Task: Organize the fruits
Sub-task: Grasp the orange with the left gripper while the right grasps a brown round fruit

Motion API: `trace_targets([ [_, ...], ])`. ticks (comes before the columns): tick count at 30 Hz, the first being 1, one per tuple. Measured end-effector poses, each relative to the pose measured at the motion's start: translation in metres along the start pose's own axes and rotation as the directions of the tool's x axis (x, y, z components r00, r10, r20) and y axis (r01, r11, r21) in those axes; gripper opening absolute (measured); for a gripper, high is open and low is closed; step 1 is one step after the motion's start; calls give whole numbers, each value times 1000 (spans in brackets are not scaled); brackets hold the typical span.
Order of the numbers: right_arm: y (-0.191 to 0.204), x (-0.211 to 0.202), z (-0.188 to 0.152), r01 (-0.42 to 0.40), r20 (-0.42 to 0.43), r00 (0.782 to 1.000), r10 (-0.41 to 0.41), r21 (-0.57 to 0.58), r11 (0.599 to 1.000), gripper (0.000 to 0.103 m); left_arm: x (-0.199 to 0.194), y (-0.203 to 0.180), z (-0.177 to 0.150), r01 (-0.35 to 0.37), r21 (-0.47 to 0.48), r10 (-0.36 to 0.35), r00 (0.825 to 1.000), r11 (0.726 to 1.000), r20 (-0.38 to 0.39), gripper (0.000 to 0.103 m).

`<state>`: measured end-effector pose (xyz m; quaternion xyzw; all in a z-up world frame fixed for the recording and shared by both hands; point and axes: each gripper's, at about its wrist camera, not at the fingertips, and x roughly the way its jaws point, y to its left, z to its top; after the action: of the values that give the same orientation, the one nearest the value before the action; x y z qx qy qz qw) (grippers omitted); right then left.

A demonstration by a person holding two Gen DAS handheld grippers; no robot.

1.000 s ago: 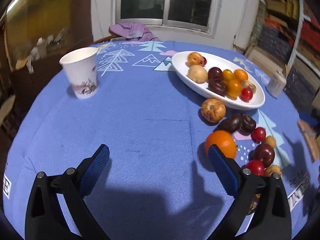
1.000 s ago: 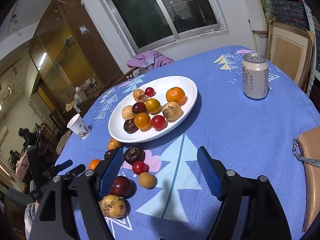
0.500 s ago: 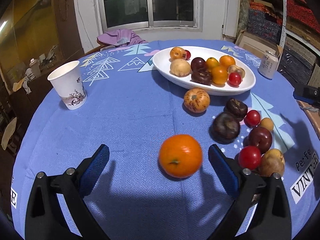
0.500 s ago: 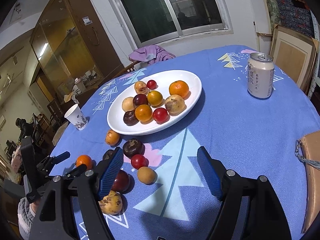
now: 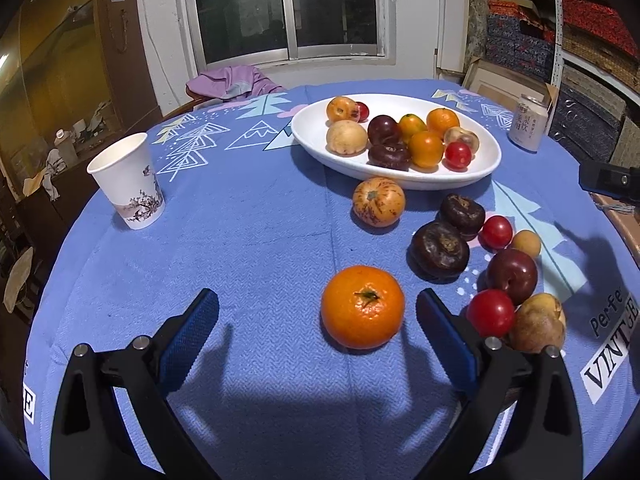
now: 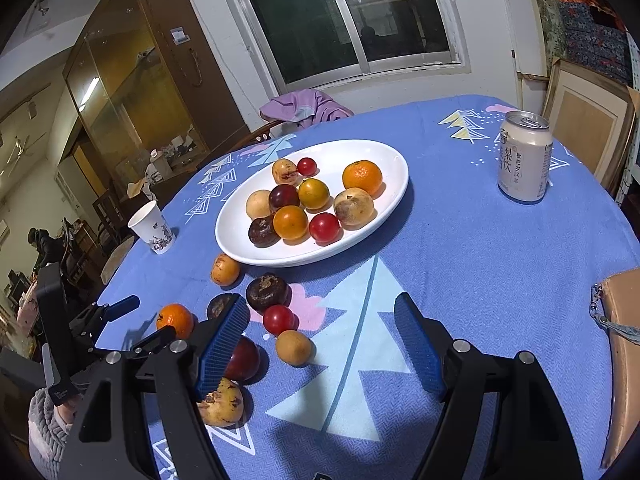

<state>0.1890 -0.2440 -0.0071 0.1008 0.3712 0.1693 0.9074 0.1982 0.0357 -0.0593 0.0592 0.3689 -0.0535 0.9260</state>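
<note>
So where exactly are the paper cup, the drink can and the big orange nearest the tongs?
paper cup (image 5: 130,184): left wrist view, on its printed side wall.
drink can (image 6: 524,160): right wrist view, on its label.
big orange (image 5: 362,307): left wrist view, on its top beside the stem.

Your right blue pad hides part of the dark plum; at 3 o'clock the tan bag is cut off

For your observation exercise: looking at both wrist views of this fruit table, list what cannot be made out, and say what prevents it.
- Dark plum, right wrist view: partly hidden behind the right gripper's finger.
- Tablecloth lettering, left wrist view: cut off by the frame edge.
- Can label, both views: print too small to read.
- Tan item, right wrist view: cut off by the edge, identity unclear.
- Yellowish fruit, left wrist view: its base is hidden by the left gripper.
</note>
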Motion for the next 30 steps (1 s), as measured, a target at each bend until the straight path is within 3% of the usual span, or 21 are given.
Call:
trace_targets([
  [2, 2, 0, -1, -1, -2, 1000, 1, -13, 1000, 77, 0, -3, 1, 11, 7, -11, 1000, 1000, 5, 96],
  [4, 5, 1, -2, -1, -3, 1000, 1, -27, 1000, 77, 2, -4, 2, 30, 13, -29, 1000, 999, -1, 76],
  [11, 5, 5, -4, 12, -19, 1000, -12, -35, 999, 77, 10, -2, 3, 80, -11, -81, 996, 997, -35, 66],
  [15, 9, 8, -6, 12, -31, 999, -13, -50, 999, 77, 13, -10, 4, 115, 14, -115, 992, 993, -46, 46],
  [20, 13, 17, -10, 19, -71, 997, -25, -89, 996, 74, 14, -10, 4, 118, 12, -117, 992, 993, -54, 45],
  [25, 20, 31, -18, 84, -104, 989, -104, -175, 981, 51, 13, -4, 4, 102, -12, -103, 993, 995, -55, 45],
  [30, 31, 38, -27, 98, -107, 986, -129, -254, 962, 43, 14, -4, 4, 94, -11, -95, 994, 995, -54, 45],
])
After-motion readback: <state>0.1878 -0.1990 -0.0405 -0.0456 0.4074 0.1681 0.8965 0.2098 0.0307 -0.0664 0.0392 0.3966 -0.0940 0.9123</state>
